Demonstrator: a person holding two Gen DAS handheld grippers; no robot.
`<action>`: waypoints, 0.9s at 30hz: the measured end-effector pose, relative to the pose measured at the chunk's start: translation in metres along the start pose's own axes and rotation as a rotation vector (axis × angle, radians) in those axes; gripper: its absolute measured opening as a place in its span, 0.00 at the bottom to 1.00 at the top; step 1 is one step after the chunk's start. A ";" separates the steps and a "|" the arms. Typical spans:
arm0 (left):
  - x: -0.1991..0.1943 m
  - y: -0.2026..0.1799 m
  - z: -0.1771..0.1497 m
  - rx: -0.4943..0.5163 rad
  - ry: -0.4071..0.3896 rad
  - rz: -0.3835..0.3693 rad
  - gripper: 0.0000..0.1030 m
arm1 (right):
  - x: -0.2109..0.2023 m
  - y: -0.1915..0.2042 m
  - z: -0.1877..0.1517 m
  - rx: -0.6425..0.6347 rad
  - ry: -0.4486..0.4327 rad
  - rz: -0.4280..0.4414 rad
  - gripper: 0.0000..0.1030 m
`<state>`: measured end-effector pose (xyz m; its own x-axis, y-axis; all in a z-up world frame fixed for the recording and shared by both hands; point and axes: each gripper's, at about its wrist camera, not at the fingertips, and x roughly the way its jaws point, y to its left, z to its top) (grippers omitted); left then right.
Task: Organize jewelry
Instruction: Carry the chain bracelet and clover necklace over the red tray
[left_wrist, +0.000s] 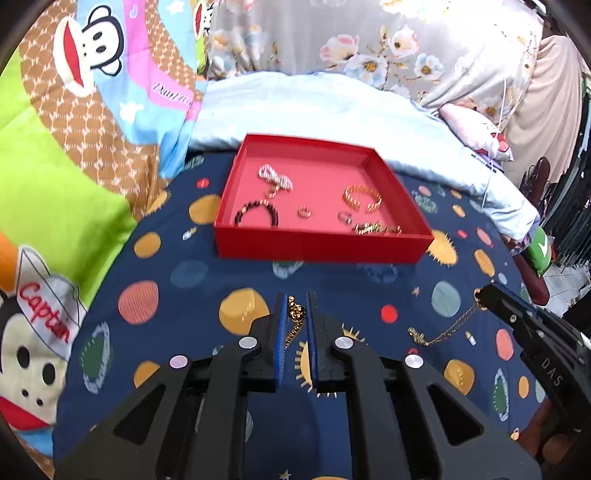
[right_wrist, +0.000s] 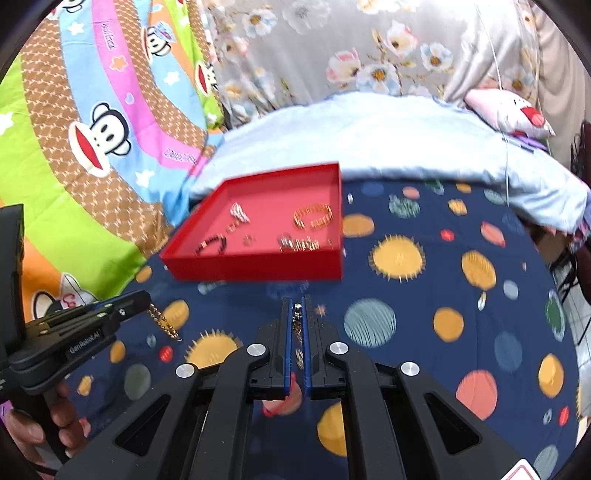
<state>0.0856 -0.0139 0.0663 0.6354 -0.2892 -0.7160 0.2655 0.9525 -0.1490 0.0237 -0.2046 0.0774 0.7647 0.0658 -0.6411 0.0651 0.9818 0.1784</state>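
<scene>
Left gripper (left_wrist: 296, 301) pinches a gold chain (left_wrist: 295, 325) that dangles between its blue pads at lower centre. Right gripper (right_wrist: 296, 301) is pressed together on a thinner necklace (left_wrist: 443, 328), trailing at lower right. The red tray (left_wrist: 321, 247) sits mid-frame on the spotted cloth (left_wrist: 177, 317), holding bracelets (left_wrist: 364, 197) and rings (left_wrist: 304, 211).

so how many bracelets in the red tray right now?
2 clear ones in the red cardboard tray: dark beaded bracelet front-left, gold open cuff bracelet right. The gold chain piece front-right could be a third; too blurred to tell.
</scene>
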 end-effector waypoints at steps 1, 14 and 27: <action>-0.001 0.000 0.004 0.006 -0.005 0.007 0.09 | -0.001 0.002 0.003 -0.003 -0.008 0.002 0.04; -0.003 -0.001 0.061 0.054 -0.093 0.042 0.09 | -0.006 0.021 0.078 -0.040 -0.135 0.069 0.04; -0.008 -0.003 0.130 0.071 -0.198 0.058 0.09 | 0.022 0.037 0.141 -0.059 -0.181 0.119 0.04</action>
<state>0.1739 -0.0267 0.1608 0.7792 -0.2541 -0.5730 0.2703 0.9610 -0.0585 0.1332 -0.1919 0.1750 0.8679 0.1541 -0.4723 -0.0661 0.9780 0.1977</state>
